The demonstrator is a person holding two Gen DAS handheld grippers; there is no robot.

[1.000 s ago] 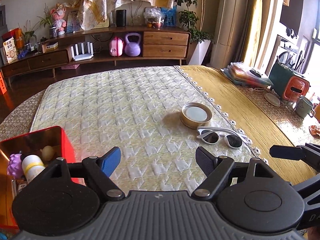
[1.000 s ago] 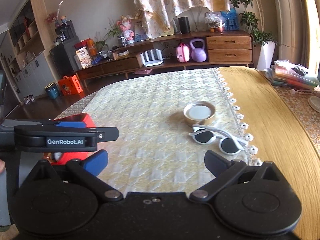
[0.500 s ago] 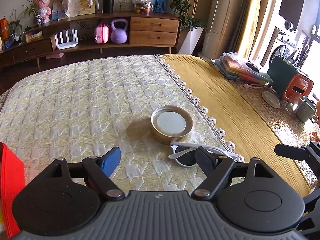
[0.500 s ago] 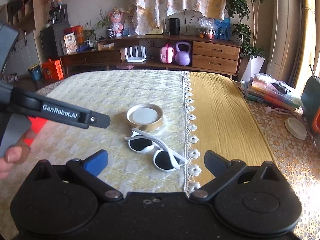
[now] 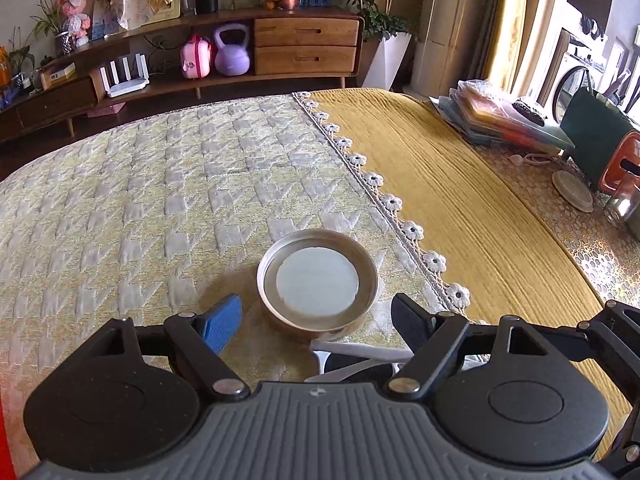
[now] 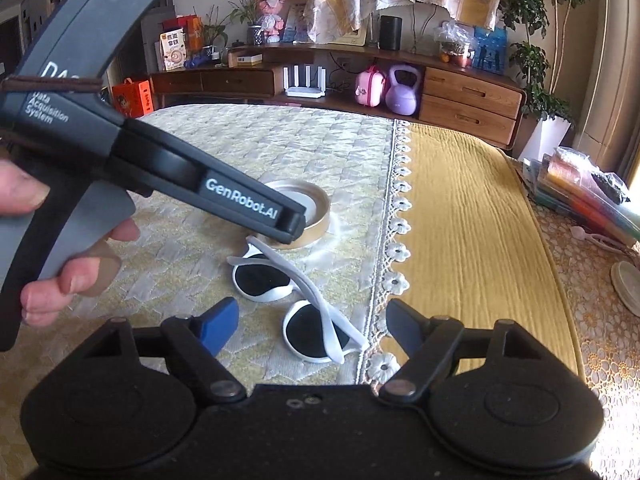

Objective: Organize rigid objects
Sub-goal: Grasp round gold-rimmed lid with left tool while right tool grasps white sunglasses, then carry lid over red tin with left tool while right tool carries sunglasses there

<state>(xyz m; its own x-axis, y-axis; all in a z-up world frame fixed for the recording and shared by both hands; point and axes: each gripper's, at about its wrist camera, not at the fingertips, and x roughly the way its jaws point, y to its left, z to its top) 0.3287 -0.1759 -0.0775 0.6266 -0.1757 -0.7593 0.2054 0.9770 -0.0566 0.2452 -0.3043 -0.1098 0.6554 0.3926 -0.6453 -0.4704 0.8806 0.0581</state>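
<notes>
Now your left gripper (image 5: 316,322) is spread wide around the round tin lid (image 5: 318,283), low in the frame's centre.
Your right gripper (image 6: 312,326) is likewise released, with the white sunglasses (image 6: 294,300) lying between its fingers on the quilted cloth (image 6: 280,144).

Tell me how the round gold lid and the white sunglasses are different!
The round gold lid is one circle with a pale disc inside; the white sunglasses have two dark lenses in a white frame. The lid's metal rim shines gold, while the sunglasses look like plain white plastic. The lid sits between the open left gripper fingers; the sunglasses lie before the open right gripper. Both rest on the patterned cloth, almost touching.
</notes>
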